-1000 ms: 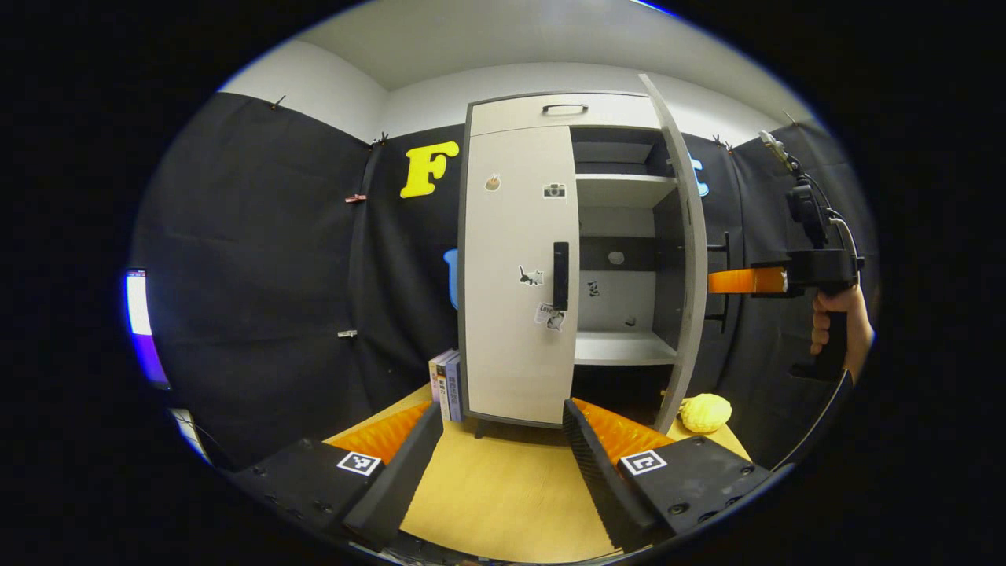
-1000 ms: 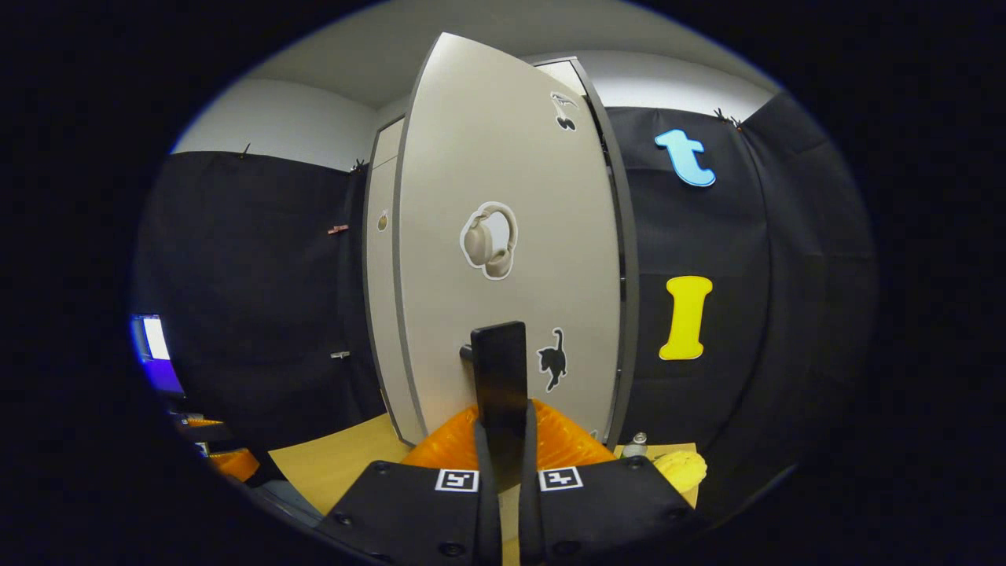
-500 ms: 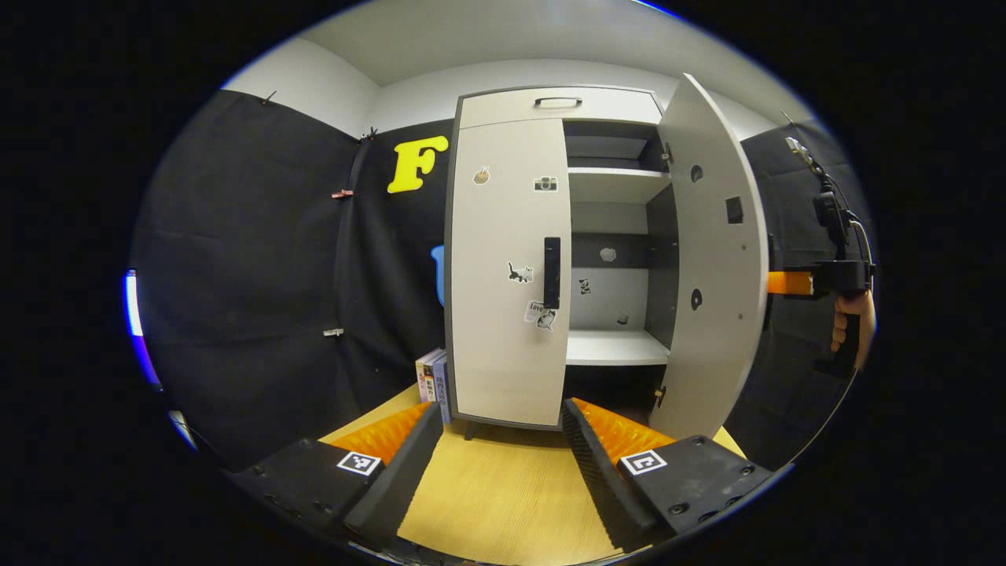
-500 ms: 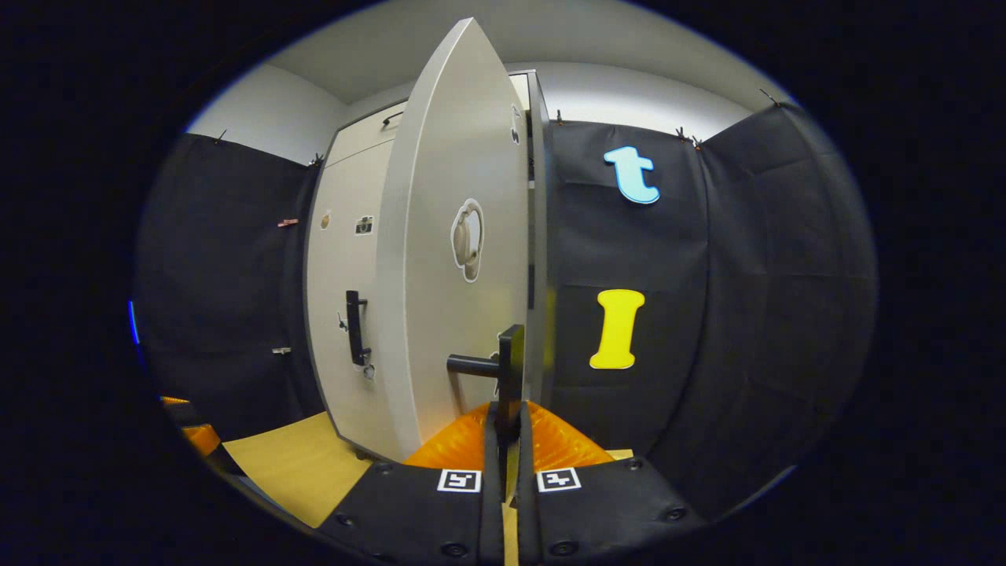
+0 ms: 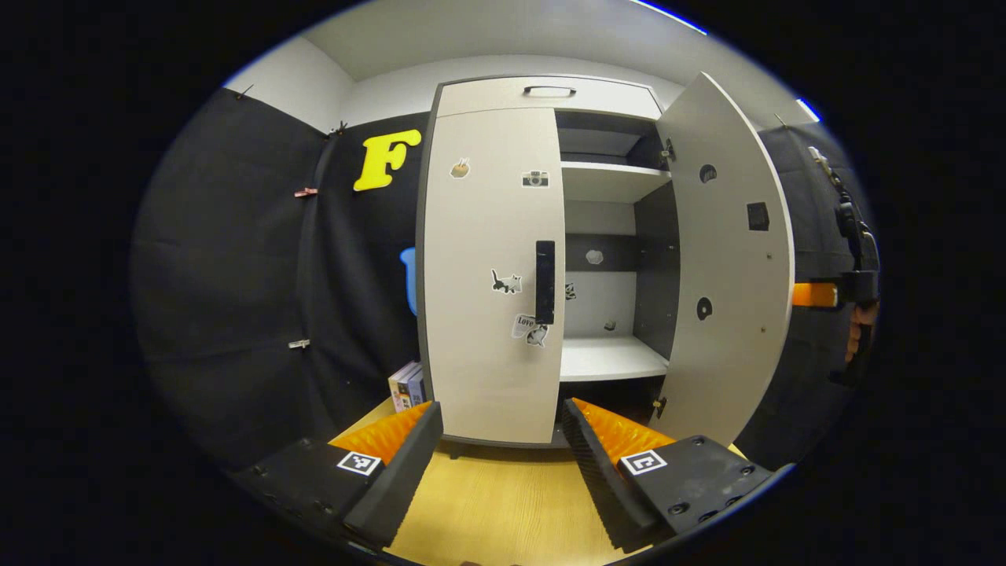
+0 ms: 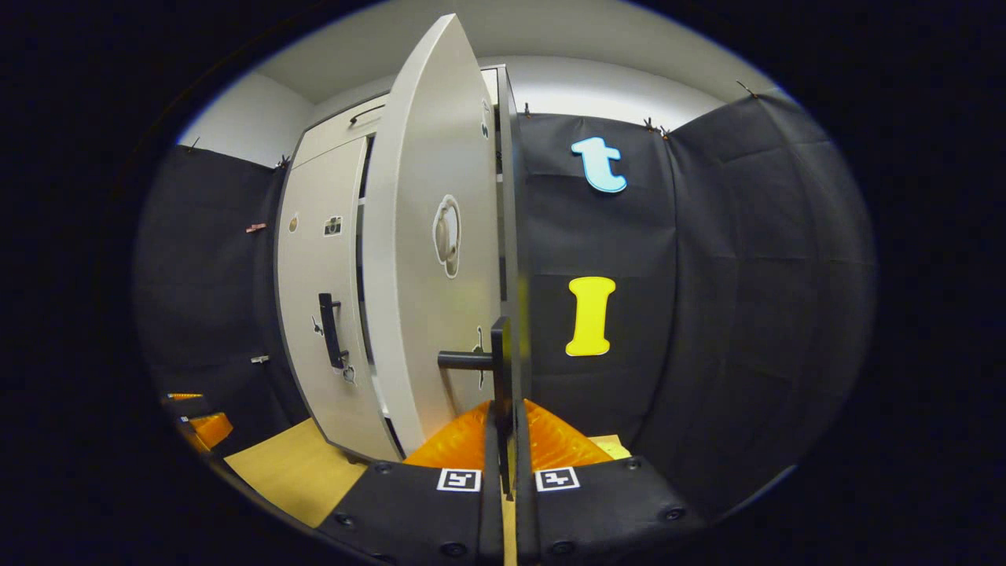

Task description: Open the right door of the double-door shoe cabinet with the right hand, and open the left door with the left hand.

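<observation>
The grey shoe cabinet stands ahead in the left gripper view. Its left door (image 5: 483,275) is closed, with a black bar handle (image 5: 545,281) on its right edge. My left gripper (image 5: 503,428) is open, low in front of that door and apart from it. The right door (image 5: 727,259) is swung wide open, showing its inner face. In the right gripper view the right door (image 6: 424,259) appears nearly edge-on, and my right gripper (image 6: 505,409) is shut on its black handle (image 6: 499,358). The right gripper (image 5: 817,295) and the hand (image 5: 858,334) holding it show past the open door.
White shelves (image 5: 609,358) are visible inside the cabinet, and a drawer (image 5: 548,96) sits on top. A few books (image 5: 407,385) stand left of the cabinet on the wooden tabletop (image 5: 503,503). Black cloth walls close in on both sides.
The right door has swung much further open with my right gripper still shut on its handle. My left gripper has come closer to the closed left door.
</observation>
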A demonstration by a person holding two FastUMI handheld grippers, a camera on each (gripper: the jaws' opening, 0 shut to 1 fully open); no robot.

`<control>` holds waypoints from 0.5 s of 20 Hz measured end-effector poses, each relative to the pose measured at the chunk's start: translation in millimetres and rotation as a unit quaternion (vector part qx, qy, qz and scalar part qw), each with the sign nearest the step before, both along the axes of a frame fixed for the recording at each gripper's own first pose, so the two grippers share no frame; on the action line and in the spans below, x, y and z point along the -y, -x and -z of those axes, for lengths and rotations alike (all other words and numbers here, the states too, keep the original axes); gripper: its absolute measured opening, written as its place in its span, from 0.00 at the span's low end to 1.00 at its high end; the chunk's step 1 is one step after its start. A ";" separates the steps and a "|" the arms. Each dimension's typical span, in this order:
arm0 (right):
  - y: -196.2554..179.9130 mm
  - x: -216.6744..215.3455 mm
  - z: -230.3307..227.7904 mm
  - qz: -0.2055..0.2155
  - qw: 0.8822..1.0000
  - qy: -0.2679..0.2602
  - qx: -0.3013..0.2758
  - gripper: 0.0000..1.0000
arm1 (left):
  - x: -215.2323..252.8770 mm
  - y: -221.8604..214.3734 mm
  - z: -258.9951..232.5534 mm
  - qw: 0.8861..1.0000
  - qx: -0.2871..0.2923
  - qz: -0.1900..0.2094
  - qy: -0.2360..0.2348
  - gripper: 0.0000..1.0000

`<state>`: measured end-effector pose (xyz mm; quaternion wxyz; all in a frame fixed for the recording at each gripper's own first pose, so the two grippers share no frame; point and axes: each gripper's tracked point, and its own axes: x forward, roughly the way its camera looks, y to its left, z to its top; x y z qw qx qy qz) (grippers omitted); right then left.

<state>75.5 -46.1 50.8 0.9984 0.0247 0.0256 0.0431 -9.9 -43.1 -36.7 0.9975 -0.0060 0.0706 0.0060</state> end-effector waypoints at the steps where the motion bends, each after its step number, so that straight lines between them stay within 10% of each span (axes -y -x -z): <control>1: 8.8 0.0 2.1 0.006 1.000 0.002 -0.001 0.10 | -0.7 -12.7 -1.2 1.000 0.000 0.007 0.002 0.95; 7: 62.6 12.4 21.0 0.072 0.997 0.019 0.006 0.11 | 11.3 -97.3 -21.3 0.998 0.012 0.056 0.008 0.95; 10: 80.6 12.9 41.0 0.101 0.995 0.019 -0.012 0.46 | 21.1 -135.1 -34.7 0.997 0.023 0.074 0.003 0.95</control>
